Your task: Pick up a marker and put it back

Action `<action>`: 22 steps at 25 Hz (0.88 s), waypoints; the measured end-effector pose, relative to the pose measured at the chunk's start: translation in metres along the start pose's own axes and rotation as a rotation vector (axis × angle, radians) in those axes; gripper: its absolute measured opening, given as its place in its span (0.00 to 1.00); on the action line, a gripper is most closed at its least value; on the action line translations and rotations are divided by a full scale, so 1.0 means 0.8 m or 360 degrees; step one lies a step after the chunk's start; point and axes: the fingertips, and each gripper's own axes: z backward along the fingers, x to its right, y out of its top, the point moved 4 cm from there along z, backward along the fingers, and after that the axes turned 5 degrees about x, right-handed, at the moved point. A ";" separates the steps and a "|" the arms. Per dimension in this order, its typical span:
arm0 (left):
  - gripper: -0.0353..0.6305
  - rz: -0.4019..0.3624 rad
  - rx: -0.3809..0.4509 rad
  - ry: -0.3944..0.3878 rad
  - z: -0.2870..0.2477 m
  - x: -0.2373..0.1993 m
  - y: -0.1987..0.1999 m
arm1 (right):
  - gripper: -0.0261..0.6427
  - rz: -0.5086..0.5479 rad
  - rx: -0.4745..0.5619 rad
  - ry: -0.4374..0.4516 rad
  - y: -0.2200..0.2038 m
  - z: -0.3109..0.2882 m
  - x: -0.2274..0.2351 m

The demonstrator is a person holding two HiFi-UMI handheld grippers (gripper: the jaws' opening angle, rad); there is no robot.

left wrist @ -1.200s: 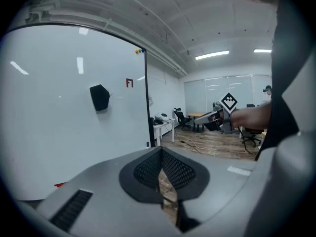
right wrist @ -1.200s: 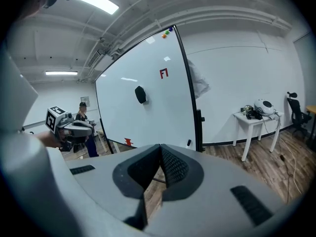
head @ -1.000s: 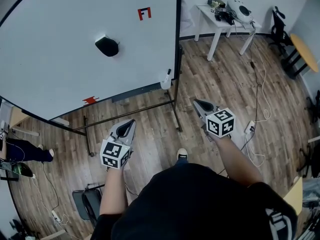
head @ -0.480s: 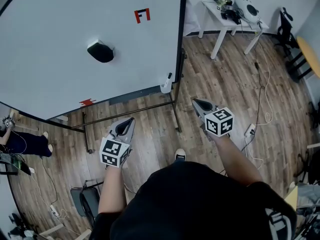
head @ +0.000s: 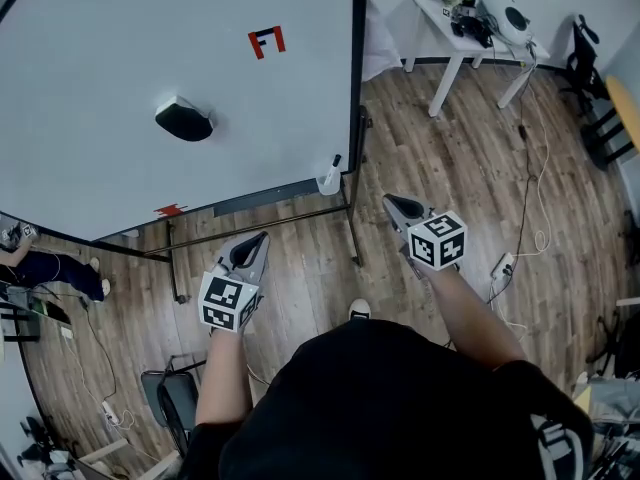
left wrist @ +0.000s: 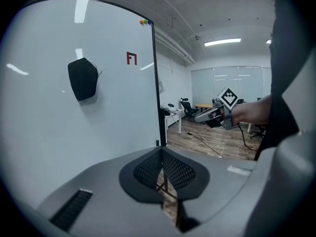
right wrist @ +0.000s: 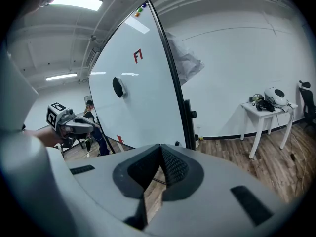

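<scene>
A big whiteboard (head: 120, 88) on a stand fills the upper left of the head view. It carries a black eraser (head: 183, 119) and a red mark (head: 266, 41). At the board's lower right corner a white holder (head: 327, 181) has a dark-capped marker (head: 335, 160) standing in it. My left gripper (head: 262, 238) hovers over the wooden floor below the board, shut and empty. My right gripper (head: 390, 201) is to the right of the holder, a short way from it, also shut with nothing in it. In each gripper view the meshed pads (left wrist: 148, 168) (right wrist: 173, 168) meet at the tip.
The stand's dark bar and legs (head: 260, 230) run between the grippers and the board. A white table (head: 470, 30) with gear stands at the back right, with cables (head: 522, 208) on the floor and a black chair (head: 585, 63). A person (head: 50, 268) is at the far left.
The head view has shifted a little, so the eraser and red mark now sit further left in the picture. Both grippers stay shut in nearly the same place.
</scene>
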 end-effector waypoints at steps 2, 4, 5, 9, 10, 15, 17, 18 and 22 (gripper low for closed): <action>0.07 -0.0002 -0.0013 0.0008 -0.010 0.001 0.003 | 0.03 -0.0001 -0.0014 0.0015 0.000 -0.006 0.010; 0.07 -0.0025 -0.0010 0.0019 -0.019 0.004 0.009 | 0.03 0.0002 -0.0027 0.0031 0.001 -0.010 0.019; 0.07 -0.0043 -0.0005 0.0025 -0.023 0.006 0.012 | 0.03 0.0005 -0.0033 0.0039 0.001 -0.012 0.024; 0.07 -0.0086 0.0000 0.0037 -0.039 0.011 0.019 | 0.03 0.0015 -0.0049 0.0070 0.002 -0.020 0.040; 0.07 -0.0084 0.0000 0.0039 -0.043 0.011 0.019 | 0.03 0.0019 -0.0051 0.0077 0.002 -0.022 0.043; 0.07 -0.0047 0.0007 0.0059 -0.057 0.013 0.024 | 0.03 0.0046 -0.0062 0.0112 0.007 -0.028 0.056; 0.07 -0.0030 0.0012 0.0067 -0.062 0.014 0.027 | 0.03 0.0052 -0.0065 0.0119 0.009 -0.030 0.061; 0.07 -0.0030 0.0013 0.0069 -0.063 0.015 0.027 | 0.03 0.0053 -0.0066 0.0121 0.010 -0.031 0.062; 0.07 -0.0014 0.0019 0.0074 -0.065 0.016 0.029 | 0.03 0.0062 -0.0066 0.0132 0.014 -0.031 0.064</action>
